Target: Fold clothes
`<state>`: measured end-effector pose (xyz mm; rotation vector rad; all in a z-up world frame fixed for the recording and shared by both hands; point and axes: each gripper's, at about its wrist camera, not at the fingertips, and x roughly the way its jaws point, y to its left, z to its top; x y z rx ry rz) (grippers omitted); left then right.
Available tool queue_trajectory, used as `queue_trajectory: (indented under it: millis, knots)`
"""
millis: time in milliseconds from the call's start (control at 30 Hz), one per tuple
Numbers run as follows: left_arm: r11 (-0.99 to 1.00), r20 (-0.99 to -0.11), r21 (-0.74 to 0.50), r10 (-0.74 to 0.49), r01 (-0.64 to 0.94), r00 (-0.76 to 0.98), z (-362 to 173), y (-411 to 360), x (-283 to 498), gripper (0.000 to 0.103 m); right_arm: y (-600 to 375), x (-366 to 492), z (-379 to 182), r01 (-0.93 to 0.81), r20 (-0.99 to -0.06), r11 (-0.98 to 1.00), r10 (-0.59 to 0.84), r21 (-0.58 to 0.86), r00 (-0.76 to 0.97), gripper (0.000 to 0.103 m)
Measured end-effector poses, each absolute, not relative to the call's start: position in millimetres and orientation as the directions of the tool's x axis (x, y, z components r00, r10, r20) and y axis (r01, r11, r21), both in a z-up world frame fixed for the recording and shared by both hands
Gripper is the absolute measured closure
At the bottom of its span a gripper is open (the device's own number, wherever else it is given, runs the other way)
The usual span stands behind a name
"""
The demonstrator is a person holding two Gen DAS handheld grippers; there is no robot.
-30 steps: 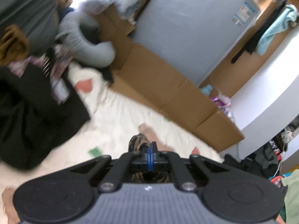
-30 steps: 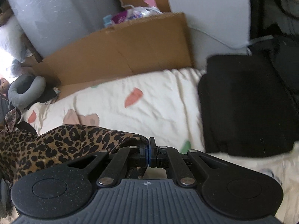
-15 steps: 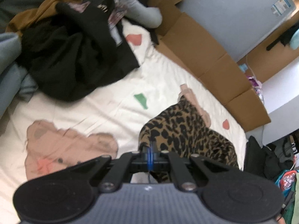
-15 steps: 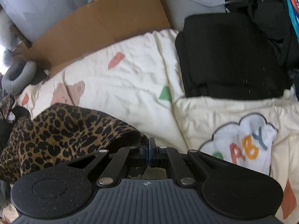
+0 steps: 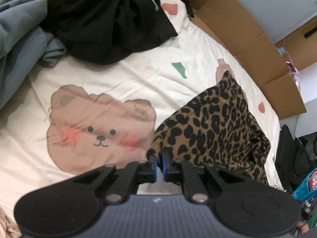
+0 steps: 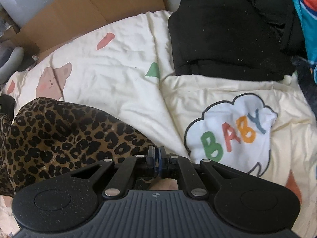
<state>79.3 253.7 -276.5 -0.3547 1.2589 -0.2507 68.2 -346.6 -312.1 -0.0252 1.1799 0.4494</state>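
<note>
A leopard-print garment [image 5: 214, 127] lies bunched on the cream printed bed cover [image 5: 118, 75]. In the left wrist view its near corner sits at the tips of my left gripper [image 5: 159, 154]. That gripper's jaws are opening: a thin gap shows between the blue pads, with the cloth edge at it. In the right wrist view the same garment [image 6: 59, 130] spreads to the left. My right gripper [image 6: 156, 150] pinches its other corner low over the cover [image 6: 118, 79], pads nearly together.
A folded black garment [image 6: 227, 39] lies at the far right of the bed. A loose black pile [image 5: 107, 19] and grey-blue cloth [image 5: 17, 29] lie at the far left. Flattened cardboard [image 5: 247, 39] lines the far edge. A teal bag [image 6: 305, 10] stands at the right.
Both grippers came down toward the bed and tipped more steeply, laying the leopard garment onto the cover. The left pads have parted slightly.
</note>
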Motion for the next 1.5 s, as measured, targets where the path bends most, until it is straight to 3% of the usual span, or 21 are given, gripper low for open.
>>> queue_trajectory:
  millis: [167,267,333,600,733,1000,1367,1467,1500]
  knots:
    - [0.933,-0.898,-0.359,-0.337,-0.029,0.284,-272,263,68,0.085,-346,68,-302,-0.362,-0.886,0.912,0.32,0.192,0.336,0.094]
    - [0.932,-0.902,-0.358,-0.33,-0.055,0.277,-272,273,63,0.085,-336,69,-299,-0.389,-0.869,0.891,0.372,0.234,0.328,0.082]
    - [0.935,-0.906,-0.349,-0.319,-0.066,0.28,-271,277,63,0.084,-322,69,-301,-0.427,-0.86,0.866,0.41,0.262,0.305,0.065]
    - [0.94,-0.898,-0.338,-0.307,-0.046,0.315,-268,273,82,0.068,-259,57,-321,-0.576,-0.859,0.759,0.48,0.303,0.18,0.063]
    - [0.945,-0.893,-0.327,-0.308,-0.001,0.327,-272,259,97,0.059,-235,52,-332,-0.631,-0.865,0.717,0.481,0.295,0.142,0.055]
    - [0.942,-0.886,-0.308,-0.335,0.133,0.32,-297,212,136,0.045,-211,45,-357,-0.698,-0.899,0.673,0.427,0.244,0.097,0.055]
    - [0.941,-0.93,-0.214,-0.278,0.264,0.239,-345,166,168,0.045,-211,35,-380,-0.737,-0.916,0.645,0.39,0.201,0.092,0.058]
    - [0.934,-0.938,-0.186,-0.261,0.304,0.227,-353,159,171,0.044,-209,32,-382,-0.754,-0.916,0.63,0.39,0.186,0.1,0.071]
    - [0.932,-0.94,-0.18,-0.257,0.315,0.223,-355,157,172,0.043,-208,32,-381,-0.755,-0.916,0.629,0.39,0.186,0.099,0.08]
